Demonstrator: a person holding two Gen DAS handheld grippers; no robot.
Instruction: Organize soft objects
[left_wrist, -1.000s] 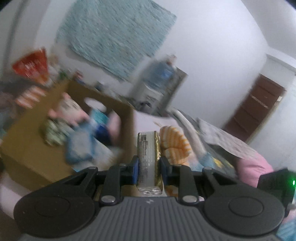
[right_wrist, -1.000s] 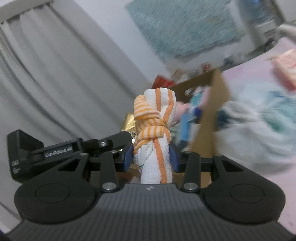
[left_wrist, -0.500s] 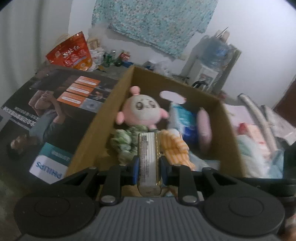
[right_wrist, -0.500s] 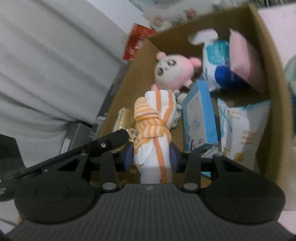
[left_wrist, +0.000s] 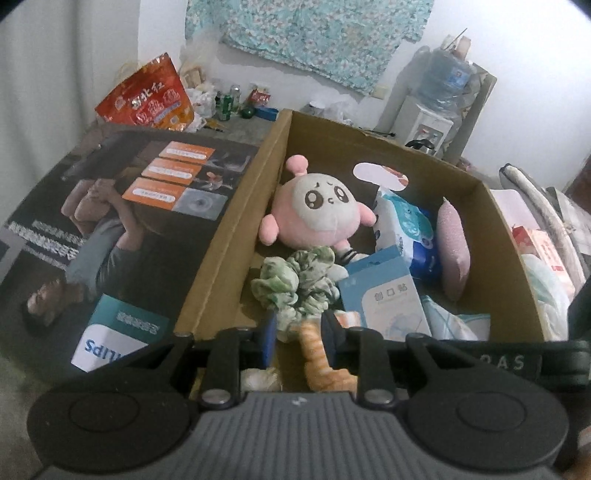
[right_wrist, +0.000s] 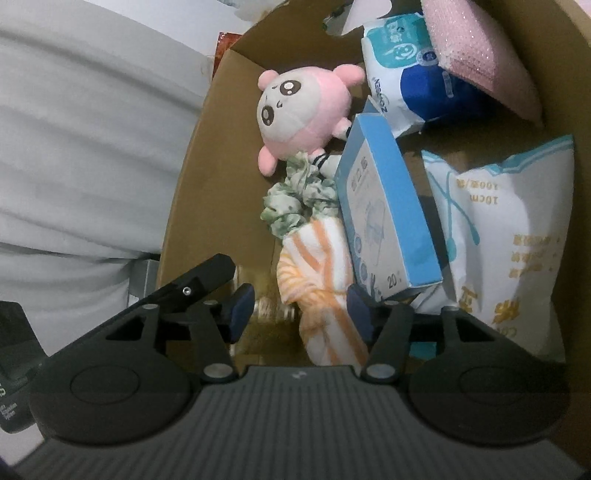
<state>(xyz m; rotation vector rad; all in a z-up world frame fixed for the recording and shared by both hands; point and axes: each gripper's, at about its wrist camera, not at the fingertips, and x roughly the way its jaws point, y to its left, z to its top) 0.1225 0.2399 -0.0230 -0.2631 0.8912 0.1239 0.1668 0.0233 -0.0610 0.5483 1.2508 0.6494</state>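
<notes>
striped cloth (right_wrist: 321, 280): lengthwise in box (right_wrist: 184, 192), pointing at plush | both grippers' fingers (right_wrist: 242, 308) apart

I can't make out the blurred gold item (right_wrist: 269, 308) lying low between my right jaws. The orange-striped towel (right_wrist: 321, 291) disappears behind the gripper body there. Beyond my left jaws, the blue box (left_wrist: 384, 299) hides the plush's (left_wrist: 321, 210) legs.

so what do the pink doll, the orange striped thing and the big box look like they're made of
Pink doll: soft plush fabric, matte and fuzzy, with stitched-looking eyes.
Orange striped cloth: woven cotton-like towel, matte, knotted and creased.
Box: brown corrugated cardboard, dull; its raw cut rim shows.
</notes>
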